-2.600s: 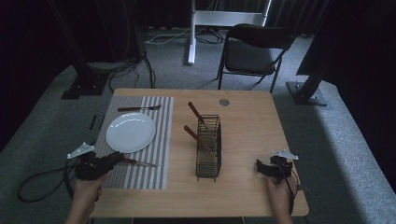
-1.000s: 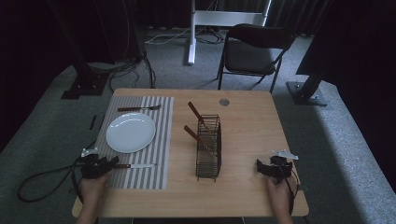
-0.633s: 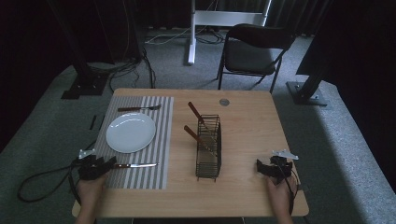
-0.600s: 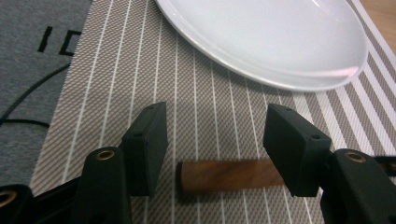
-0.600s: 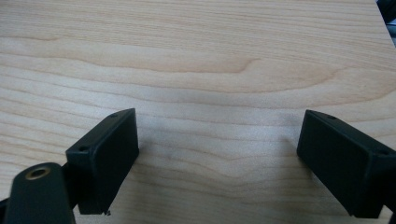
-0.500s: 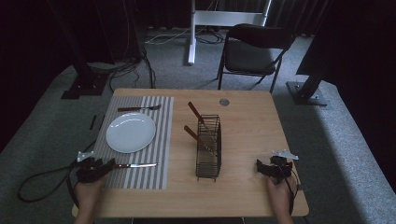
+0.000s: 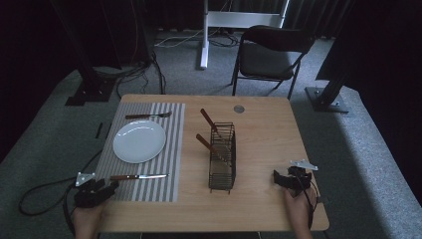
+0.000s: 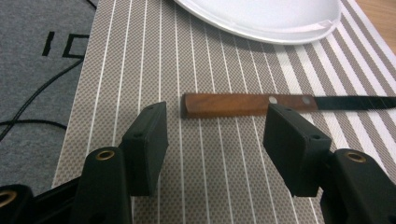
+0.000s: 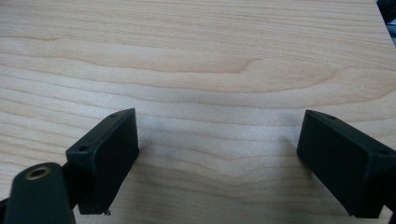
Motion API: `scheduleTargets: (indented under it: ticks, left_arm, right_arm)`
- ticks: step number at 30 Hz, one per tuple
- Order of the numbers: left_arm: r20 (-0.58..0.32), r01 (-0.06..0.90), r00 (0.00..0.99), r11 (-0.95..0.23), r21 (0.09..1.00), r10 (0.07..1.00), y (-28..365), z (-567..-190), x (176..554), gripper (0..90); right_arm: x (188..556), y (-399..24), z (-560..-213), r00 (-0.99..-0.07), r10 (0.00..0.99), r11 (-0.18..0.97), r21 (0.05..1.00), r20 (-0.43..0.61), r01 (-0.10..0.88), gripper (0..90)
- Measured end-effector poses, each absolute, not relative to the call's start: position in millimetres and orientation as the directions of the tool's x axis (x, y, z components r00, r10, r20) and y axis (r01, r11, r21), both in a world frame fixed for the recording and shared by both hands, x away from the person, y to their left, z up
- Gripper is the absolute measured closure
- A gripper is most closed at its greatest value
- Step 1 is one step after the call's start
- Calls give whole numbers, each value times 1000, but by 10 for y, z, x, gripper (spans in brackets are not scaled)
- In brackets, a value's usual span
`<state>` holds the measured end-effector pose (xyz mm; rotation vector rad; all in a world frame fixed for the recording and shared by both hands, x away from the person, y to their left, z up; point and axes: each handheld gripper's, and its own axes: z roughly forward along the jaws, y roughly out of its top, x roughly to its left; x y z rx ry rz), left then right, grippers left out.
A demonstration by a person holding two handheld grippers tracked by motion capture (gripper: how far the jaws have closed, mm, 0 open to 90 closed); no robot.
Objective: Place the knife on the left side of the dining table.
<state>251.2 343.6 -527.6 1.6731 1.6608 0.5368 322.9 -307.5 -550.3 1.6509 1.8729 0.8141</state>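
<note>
Knife [image 8: 261,103] flat on striped placemat [image 8: 154,56], below white plate [image 8: 261,16]. L gripper [image 8: 212,128] released, jaws spread just short of wood handle. R gripper [image 9: 217,158] released over bare table [image 9: 196,56].

A wooden tabletop [image 7: 268,139] carries a striped grey placemat [image 7: 169,119] on its left part. On the placemat lies a white plate [image 7: 139,141], with a fork [image 7: 147,116] beyond it and a wooden-handled knife [image 7: 138,177] on the near side, both apart from the plate. A black wire rack [image 7: 222,158] stands near the middle of the tabletop, with two brown-handled utensils [image 7: 208,119] leaning out of it. Beyond the tabletop, a dark folding chair [image 7: 272,55] stands on grey carpet [image 7: 54,134].
</note>
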Motion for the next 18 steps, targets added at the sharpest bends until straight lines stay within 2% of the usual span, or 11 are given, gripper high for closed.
scheduleTargets:
  ticks: [7, 10, 13, 16, 18]
  left_arm:
    - [-185, 684, 105, 64, 727, 977, 3404, -5267, 2312, 399]
    - [-155, 691, 121, 29, 722, 980, 3350, -5288, 2263, 398]
    - [-162, 688, 115, 39, 725, 980, 3310, -5301, 2231, 355]
    - [-122, 695, 104, 16, 719, 987, 3251, -5302, 2226, 254]
    - [-118, 713, 104, 9, 701, 988, 3234, -5322, 2245, 112]
  right_arm:
    - [3230, -3075, -5503, -131, 991, 81, 723, 13, 686, 119]
    - [3229, -3075, -5503, -131, 991, 81, 723, 13, 686, 119]
    - [3229, -3075, -5503, -131, 991, 81, 723, 13, 686, 119]
    - [3230, -3075, -5503, -131, 991, 81, 723, 13, 686, 119]
    - [3230, -3075, -5503, -131, 991, 81, 723, 13, 686, 119]
